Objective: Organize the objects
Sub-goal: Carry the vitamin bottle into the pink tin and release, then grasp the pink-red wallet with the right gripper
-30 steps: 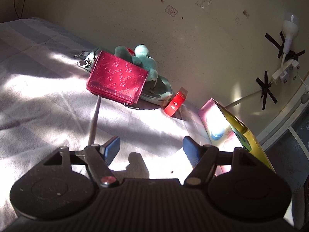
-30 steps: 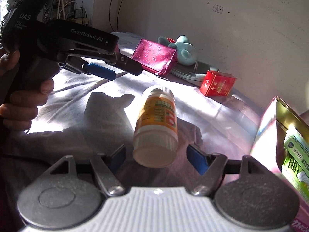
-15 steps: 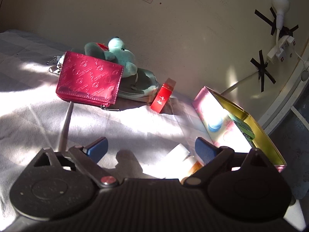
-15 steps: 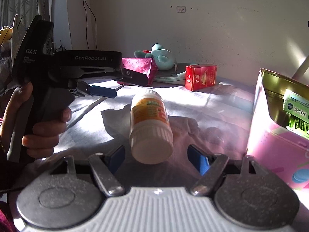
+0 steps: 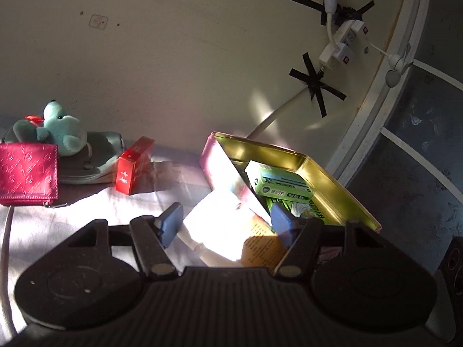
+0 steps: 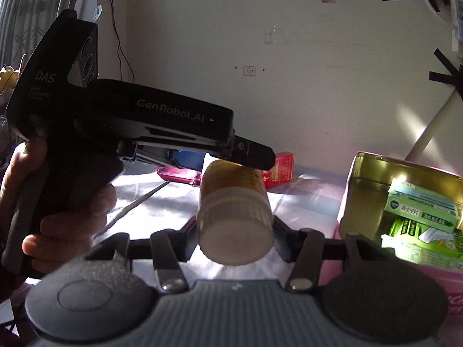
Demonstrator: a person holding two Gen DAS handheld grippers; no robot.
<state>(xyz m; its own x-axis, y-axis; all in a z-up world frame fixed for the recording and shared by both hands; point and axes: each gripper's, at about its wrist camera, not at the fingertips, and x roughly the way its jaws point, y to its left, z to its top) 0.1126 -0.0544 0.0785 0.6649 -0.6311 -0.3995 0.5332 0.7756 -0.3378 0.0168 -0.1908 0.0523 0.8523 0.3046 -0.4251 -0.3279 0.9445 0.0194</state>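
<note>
The right gripper (image 6: pixel 235 228) clamps the bottle (image 6: pixel 234 217) by its cap above the bed, beside the tin (image 6: pixel 364 179). The left gripper (image 5: pixel 227 222) straddles the bottle's other end, fingers apart.

Right gripper (image 6: pixel 235 228) clamped, left gripper (image 5: pixel 225 222) spread wide just above

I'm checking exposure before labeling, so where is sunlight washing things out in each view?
Left wrist view: hard sunlight blows out the pill bottle between the left gripper's open jaws and the bedsheet. Right wrist view: glare sits on the tin box rim; the left gripper body is backlit and dark.
</note>
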